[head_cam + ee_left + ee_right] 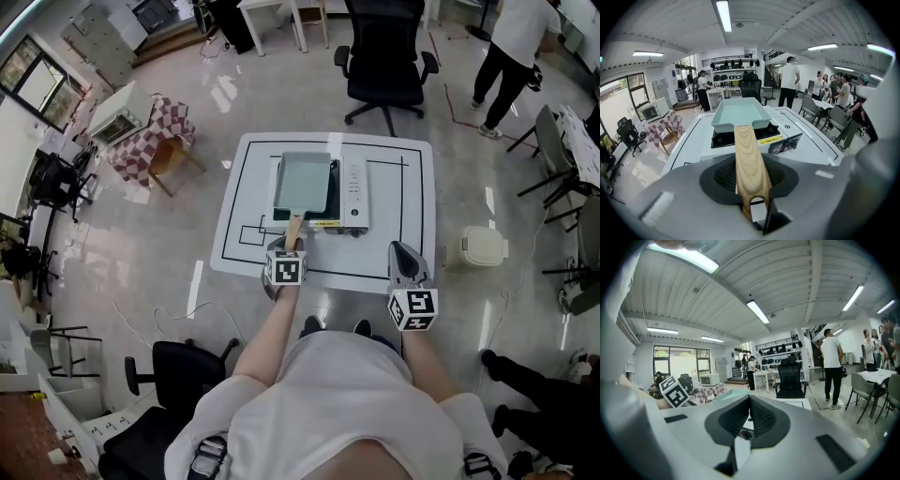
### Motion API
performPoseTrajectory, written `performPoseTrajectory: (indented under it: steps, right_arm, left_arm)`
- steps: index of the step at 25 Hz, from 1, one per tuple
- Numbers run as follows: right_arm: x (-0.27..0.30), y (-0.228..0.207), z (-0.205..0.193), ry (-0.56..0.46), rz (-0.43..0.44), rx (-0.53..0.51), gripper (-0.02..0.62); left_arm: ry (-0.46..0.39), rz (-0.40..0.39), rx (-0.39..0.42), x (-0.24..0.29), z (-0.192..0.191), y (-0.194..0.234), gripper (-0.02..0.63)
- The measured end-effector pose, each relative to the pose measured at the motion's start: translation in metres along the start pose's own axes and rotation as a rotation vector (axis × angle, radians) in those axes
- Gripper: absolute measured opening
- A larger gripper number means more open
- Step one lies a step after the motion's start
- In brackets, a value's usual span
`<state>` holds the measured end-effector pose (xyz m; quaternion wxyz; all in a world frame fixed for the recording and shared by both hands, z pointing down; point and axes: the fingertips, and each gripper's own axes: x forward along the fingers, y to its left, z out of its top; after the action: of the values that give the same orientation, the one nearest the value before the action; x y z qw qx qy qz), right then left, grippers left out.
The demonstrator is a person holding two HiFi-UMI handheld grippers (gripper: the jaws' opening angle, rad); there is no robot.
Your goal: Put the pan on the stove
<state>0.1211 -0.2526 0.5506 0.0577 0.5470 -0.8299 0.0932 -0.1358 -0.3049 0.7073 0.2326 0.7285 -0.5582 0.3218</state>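
White table (pixel 412 216) under stove (pixel 354 192), glossy floor (pixel 141 244)

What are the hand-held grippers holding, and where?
The left hand-held gripper grips the pan by the end of its wooden handle. The right hand-held gripper holds nothing.

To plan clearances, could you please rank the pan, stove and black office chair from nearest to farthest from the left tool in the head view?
1. pan: handle in the left tool.
2. stove: under the pan, mid-table.
3. black office chair: beyond the table.
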Motion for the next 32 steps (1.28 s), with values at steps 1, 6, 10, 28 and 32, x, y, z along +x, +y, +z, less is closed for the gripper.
performPoseTrajectory:
  steps: [1, 6, 10, 28, 32]
  right_arm:
    - [0.001, 0.0, -0.001, 0.002, 0.001, 0.0, 0.008]
    - [0.004, -0.002, -0.006, 0.004, 0.006, 0.003, 0.008]
    - [0.003, -0.002, -0.008, 0.008, 0.006, 0.006, 0.008]
    - [0.0, 0.004, -0.014, 0.025, 0.027, 0.016, 0.008]
    - [0.002, 0.007, -0.014, 0.024, 0.034, 0.014, 0.008]
  left_arm:
    - [0.004, -0.001, -0.005, 0.002, 0.0, -0.001, 0.107]
    - [0.02, -0.002, -0.031, 0.007, 0.003, -0.005, 0.107]
    - [0.021, 0.011, -0.039, 0.008, 0.002, -0.005, 0.109]
    - [0.004, 0.058, -0.064, 0.011, 0.0, -0.016, 0.117]
    - [-0.009, 0.067, -0.061, 0.01, 0.004, -0.013, 0.129]
